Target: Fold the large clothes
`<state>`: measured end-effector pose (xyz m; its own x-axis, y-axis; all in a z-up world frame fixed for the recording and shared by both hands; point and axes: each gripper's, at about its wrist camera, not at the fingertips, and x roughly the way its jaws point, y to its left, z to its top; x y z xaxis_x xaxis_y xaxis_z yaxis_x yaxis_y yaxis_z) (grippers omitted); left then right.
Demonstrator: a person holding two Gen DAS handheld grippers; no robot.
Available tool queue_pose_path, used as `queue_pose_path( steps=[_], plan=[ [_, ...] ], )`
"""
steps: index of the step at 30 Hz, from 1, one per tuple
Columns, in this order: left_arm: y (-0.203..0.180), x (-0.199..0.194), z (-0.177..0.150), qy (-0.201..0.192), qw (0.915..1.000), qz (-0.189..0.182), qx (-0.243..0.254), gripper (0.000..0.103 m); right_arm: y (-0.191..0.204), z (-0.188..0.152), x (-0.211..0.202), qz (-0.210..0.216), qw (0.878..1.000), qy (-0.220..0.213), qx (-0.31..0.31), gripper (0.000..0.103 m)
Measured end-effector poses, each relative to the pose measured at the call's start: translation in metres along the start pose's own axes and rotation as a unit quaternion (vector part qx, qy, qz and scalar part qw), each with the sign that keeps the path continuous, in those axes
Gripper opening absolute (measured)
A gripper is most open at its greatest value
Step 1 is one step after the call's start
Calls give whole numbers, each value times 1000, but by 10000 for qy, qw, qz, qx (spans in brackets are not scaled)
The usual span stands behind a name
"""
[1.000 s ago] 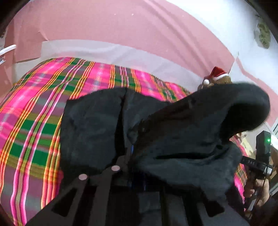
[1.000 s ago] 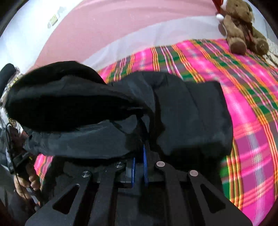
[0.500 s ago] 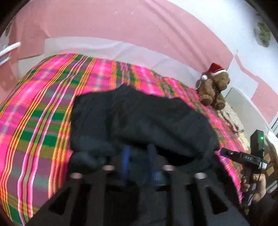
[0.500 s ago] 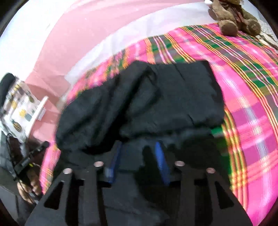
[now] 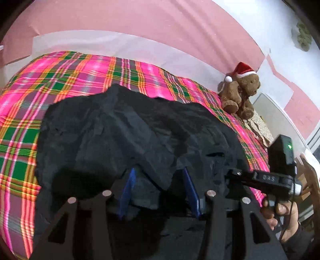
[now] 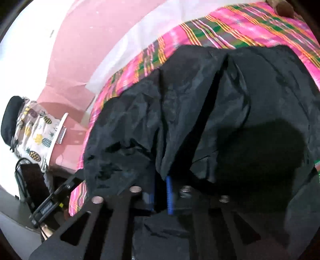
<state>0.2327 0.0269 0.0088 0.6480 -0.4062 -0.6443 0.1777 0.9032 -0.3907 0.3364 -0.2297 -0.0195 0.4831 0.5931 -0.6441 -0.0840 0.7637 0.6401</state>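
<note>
Here the bulky black nylon jacket (image 5: 124, 136) lies bunched on the pink plaid bedspread (image 5: 60, 80); left gripper (image 5: 160, 192) spread wide, right gripper (image 6: 160, 196) pinching a fold, which may slip and undo it.

Teddy bear (image 6: 281, 8) cut off at top edge; garment (image 5: 130, 136) hides claw tips

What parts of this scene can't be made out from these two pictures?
- Left wrist view: the left gripper tips, covered by the black crumpled jacket.
- Right wrist view: whether the right gripper pinches cloth; the jacket drapes over it.
- Right wrist view: the brown teddy bear in a Santa hat, cut off by the top edge.
- Both: the pink plaid bedsheet beneath the jacket.
</note>
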Motion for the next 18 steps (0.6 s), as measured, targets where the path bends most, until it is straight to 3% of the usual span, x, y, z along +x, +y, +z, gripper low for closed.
queue_pose_path(
  steps=[4, 6, 8, 11, 18],
  plan=[
    [-4, -27, 7, -403, 9991, -125, 25, 51, 19, -21, -18, 370, 9991, -170, -88, 5],
    [-7, -32, 6, -538, 9984, -150, 105, 51, 22, -37, -16, 244, 9994, -160, -194, 5],
    [-6, -19, -1, -358, 9992, -54, 179, 51, 8, -46, -4, -17, 9999, -52, -124, 5],
    [11, 27, -24, 460, 9986, 258, -46, 51, -19, -52, 16, -241, 9996, 81, 133, 5],
    [14, 44, -38, 365, 9982, 460, 136, 51, -10, -49, 24, -553, 9981, 136, -252, 5]
  ],
)
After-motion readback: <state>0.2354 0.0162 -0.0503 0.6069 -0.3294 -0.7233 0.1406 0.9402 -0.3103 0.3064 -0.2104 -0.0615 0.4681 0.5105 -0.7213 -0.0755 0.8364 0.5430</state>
